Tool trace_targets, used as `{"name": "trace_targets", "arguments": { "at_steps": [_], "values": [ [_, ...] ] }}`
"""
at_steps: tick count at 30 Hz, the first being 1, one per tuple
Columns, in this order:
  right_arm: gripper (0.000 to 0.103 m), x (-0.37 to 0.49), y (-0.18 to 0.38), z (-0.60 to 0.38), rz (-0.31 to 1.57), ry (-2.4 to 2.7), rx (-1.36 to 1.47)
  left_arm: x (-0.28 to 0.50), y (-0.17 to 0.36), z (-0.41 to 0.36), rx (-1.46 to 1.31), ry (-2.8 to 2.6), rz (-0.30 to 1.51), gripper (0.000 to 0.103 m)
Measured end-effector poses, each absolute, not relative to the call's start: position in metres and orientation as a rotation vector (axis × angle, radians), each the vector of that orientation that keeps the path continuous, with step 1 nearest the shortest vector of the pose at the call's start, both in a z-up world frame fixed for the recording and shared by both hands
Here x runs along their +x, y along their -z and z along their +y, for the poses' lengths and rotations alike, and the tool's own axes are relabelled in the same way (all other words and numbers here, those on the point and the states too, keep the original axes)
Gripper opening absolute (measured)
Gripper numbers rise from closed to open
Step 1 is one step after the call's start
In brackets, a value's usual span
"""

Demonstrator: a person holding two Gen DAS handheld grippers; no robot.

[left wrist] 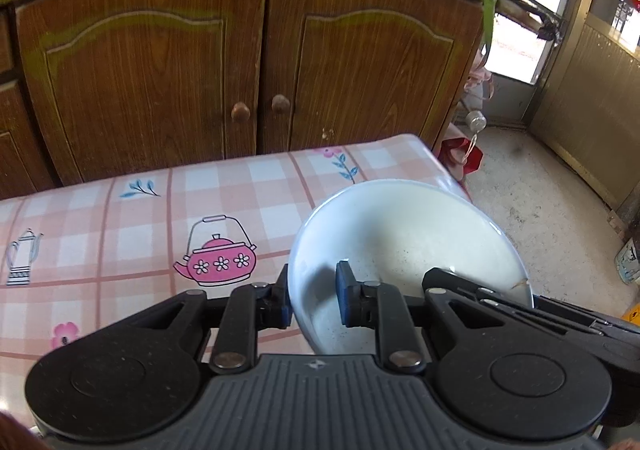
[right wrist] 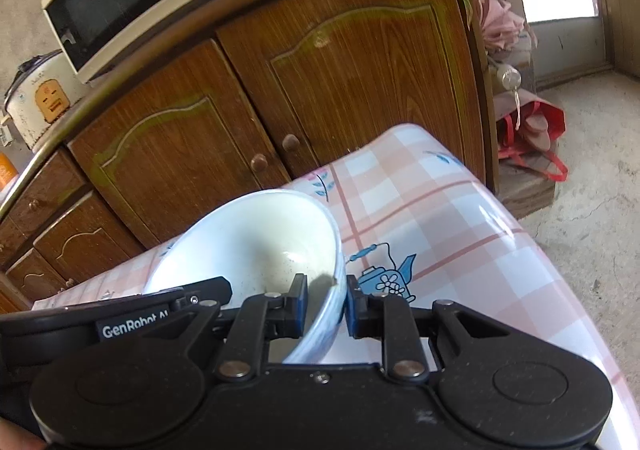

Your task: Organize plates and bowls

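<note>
- The white bowl (left wrist: 404, 246) sits near the far right corner of the worktop (left wrist: 120, 217), on the pink checked cloth with teapot prints, in front of the brown wooden cabinet (left wrist: 248, 61).
- Both tools hold this one bowl, from opposite sides of its rim.
- The left gripper (left wrist: 313, 300) straddles the rim's left wall: one blue pad lies outside, against the bowl's outer face, the other inside the basin. The jaws are pressed in on the wall, pinching it.
- The right gripper (right wrist: 326, 304) does the same on the bowl's (right wrist: 256, 242) right wall in its own view: one pad inside, one outside, pinched on the rim.
- In the left wrist view the right tool's black arm reaches across the bowl's near right edge; in the right wrist view the other tool's arm comes in from the left. So the bowl lies between the two hands, neither one nearer.
- The bowl is round, so it has no long axis; what matters is the line between the two grips, running across its mouth.
- My judgement: the coming move is a two-handed lift, and it turns on both hands rising together along that line, else the bowl tips or twists in the pads.
- The bowl seems to tilt a little, though the fisheye makes this hard to tell.
- No plates or other bowls show in either view.
</note>
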State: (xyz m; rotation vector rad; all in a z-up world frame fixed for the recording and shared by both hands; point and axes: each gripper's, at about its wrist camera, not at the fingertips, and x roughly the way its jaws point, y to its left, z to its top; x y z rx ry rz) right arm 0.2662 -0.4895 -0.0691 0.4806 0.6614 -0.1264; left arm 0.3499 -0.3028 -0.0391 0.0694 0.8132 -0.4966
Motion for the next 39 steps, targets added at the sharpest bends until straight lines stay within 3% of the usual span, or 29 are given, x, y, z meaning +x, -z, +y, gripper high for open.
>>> {"name": "trace_targets", "arguments": {
  "at_steps": [18, 39],
  "values": [
    [0.026, 0.165, -0.052, -0.442, 0.522, 0.121, 0.408, 0.244, -0.066, -0.264, 0.084, 0.496, 0.644, 0.021],
    [0.026, 0.074, -0.123, -0.365, 0.432, 0.075, 0.345, 0.155, -0.117, -0.202, 0.054, 0.452, 0.523, 0.022]
  ]
}}
